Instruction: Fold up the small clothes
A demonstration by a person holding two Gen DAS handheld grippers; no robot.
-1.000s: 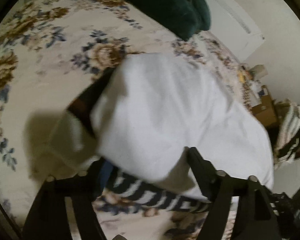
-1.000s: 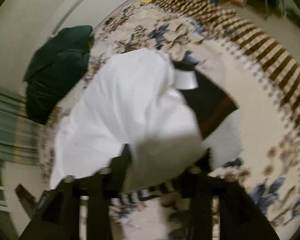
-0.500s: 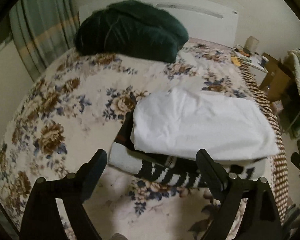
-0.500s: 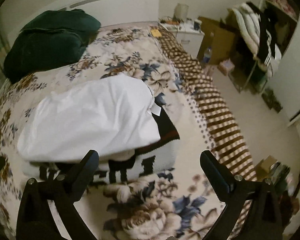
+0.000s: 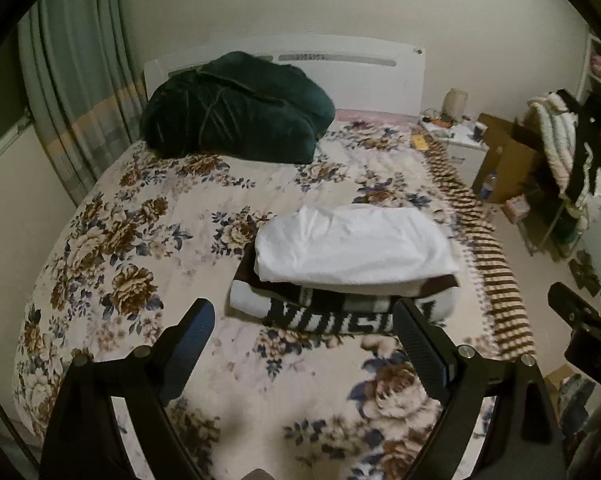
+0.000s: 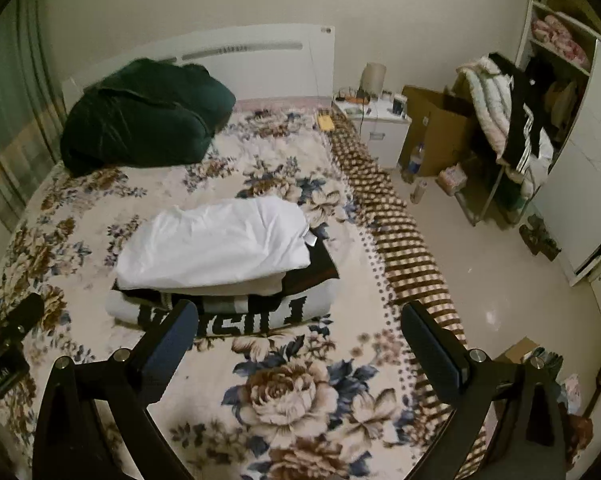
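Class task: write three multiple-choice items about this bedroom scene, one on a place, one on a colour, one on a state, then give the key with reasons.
1. Where does the white garment lie?
A. on the folded stack
B. on the floor
C. on the headboard

2. What colour is the bundle at the bed's head?
A. red
B. dark green
C. yellow

3. What is the state of the left gripper and the right gripper?
A. both clamp cloth
B. one holds a bottle
C. both open, empty

Key: A, it tops the black-and-white garment; B, its folds show deep green; C, only bedspread shows between the fingers.
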